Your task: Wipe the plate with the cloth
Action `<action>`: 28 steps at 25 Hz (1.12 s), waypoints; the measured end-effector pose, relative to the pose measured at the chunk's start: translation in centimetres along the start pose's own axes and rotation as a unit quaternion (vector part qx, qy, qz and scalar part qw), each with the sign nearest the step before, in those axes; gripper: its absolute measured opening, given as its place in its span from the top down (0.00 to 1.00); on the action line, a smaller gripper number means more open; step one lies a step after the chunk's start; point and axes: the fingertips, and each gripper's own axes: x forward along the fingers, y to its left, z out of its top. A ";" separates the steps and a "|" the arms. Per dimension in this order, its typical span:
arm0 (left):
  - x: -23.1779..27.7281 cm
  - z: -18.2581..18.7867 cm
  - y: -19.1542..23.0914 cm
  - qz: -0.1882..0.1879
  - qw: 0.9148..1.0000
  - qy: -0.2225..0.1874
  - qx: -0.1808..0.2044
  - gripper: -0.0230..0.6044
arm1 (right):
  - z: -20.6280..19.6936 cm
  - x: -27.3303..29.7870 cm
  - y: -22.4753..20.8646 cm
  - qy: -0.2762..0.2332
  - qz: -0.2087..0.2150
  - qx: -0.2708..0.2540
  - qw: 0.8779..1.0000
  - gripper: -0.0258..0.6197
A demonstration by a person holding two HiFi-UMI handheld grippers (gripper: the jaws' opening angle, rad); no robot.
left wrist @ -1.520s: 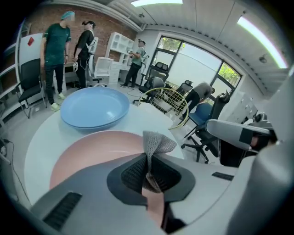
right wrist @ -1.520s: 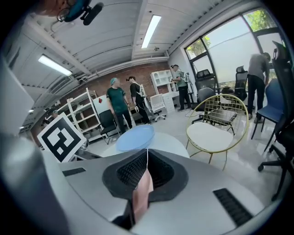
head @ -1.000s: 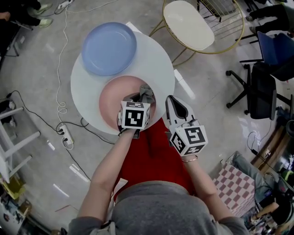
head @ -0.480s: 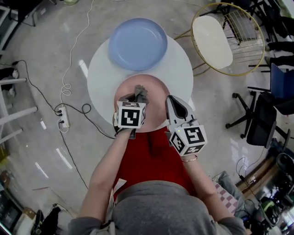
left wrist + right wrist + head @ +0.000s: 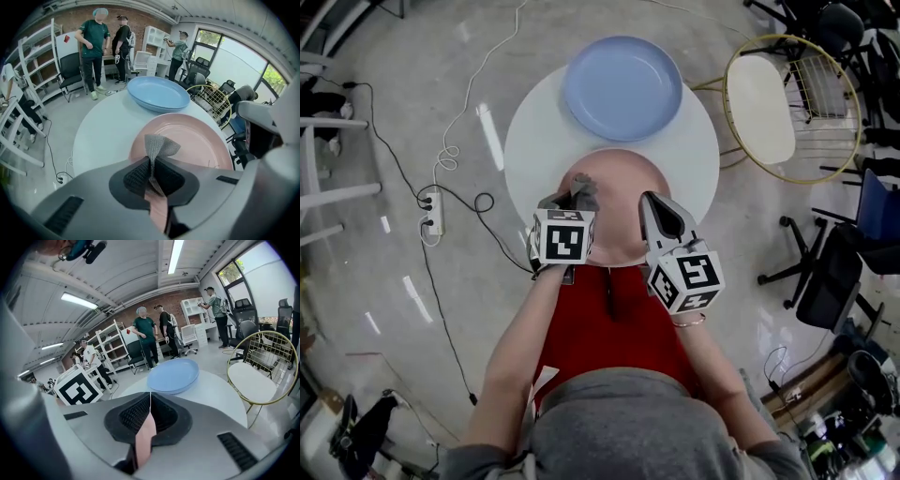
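A pink plate [image 5: 623, 187] lies at the near edge of a round white table [image 5: 534, 141]. My left gripper [image 5: 570, 208] is shut on a grey cloth [image 5: 581, 192] over the plate's left part. In the left gripper view the cloth [image 5: 158, 144] sticks out past the shut jaws [image 5: 151, 161] above the pink plate [image 5: 197, 140]. My right gripper [image 5: 654, 202] hovers over the plate's right side, shut with nothing between its tips [image 5: 150, 397]. Pink shows through the gap under them.
A blue plate [image 5: 623, 86] sits at the table's far side, also in the right gripper view [image 5: 173, 375]. A gold wire-frame chair [image 5: 769, 103] stands right of the table. A cable and power strip [image 5: 433, 211] lie on the floor at left. Several people stand far back [image 5: 96, 51].
The left gripper has dragged the cloth from the pink plate's right part across to its left part. The head view has swung, so the table now sits further right.
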 end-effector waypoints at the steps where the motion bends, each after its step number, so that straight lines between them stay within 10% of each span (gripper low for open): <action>1: -0.2 -0.2 0.4 0.003 1.000 -0.002 -0.005 0.91 | 0.0 0.2 0.4 0.002 0.003 -0.002 1.000 0.91; 15: -3.9 -0.4 2.6 0.019 0.999 -0.042 -0.002 0.91 | -0.6 -1.9 -0.6 -0.014 -0.049 0.009 0.999 0.91; 28: -2.1 0.2 -10.9 -0.137 0.988 -0.005 0.073 0.91 | -2.3 -8.3 -5.4 -0.056 -0.163 0.070 0.983 0.91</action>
